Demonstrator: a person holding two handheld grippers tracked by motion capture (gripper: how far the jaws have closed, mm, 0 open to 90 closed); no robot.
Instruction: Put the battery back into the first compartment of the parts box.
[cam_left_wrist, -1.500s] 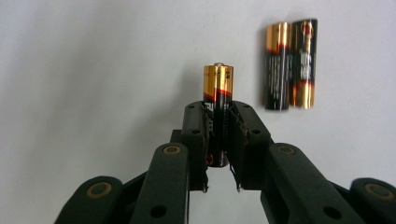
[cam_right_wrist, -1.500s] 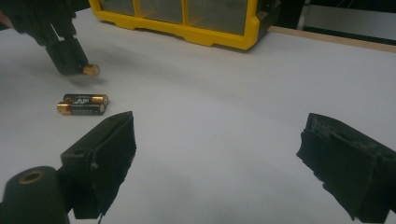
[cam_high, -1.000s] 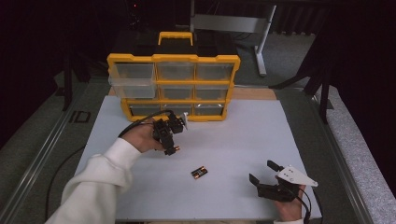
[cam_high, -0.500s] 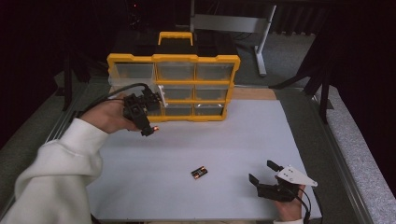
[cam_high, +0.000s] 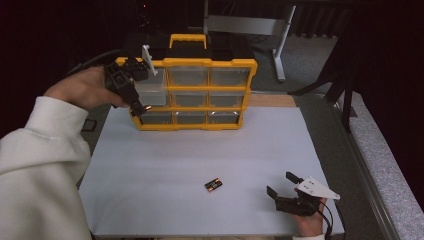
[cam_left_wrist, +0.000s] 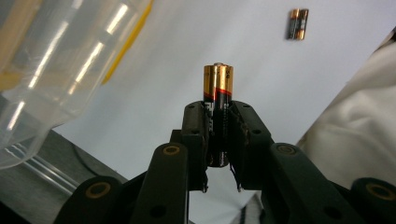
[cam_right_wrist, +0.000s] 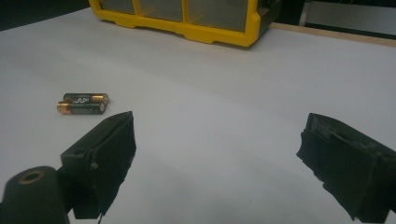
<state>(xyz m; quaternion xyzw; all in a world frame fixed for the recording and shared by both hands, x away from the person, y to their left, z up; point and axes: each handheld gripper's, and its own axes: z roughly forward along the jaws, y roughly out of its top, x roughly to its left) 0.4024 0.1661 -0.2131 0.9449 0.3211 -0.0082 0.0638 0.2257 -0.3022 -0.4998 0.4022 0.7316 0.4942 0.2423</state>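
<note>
Currently the left gripper (cam_high: 141, 106) is raised at the left end of the yellow drawer organizer (cam_high: 200, 62), beside a clear drawer (cam_high: 147, 94) that is pulled out. Its jaws are clamped on two batteries (cam_left_wrist: 217, 93), which stand side by side between the pads. Two more batteries (cam_high: 213, 185) lie on the white table (cam_high: 200, 150), near its front. Farther right, the right gripper (cam_high: 286, 186) rests on the table, jaws apart, holding nothing.

Dim room, white-topped table (cam_high: 300, 150)

Bkgd mostly black; grey metal stand (cam_high: 245, 22) behind table, grey floor (cam_high: 310, 65) beyond, wood strip (cam_high: 272, 100) at table's far edge, grey ledge (cam_high: 385, 155) along rt side.
</note>
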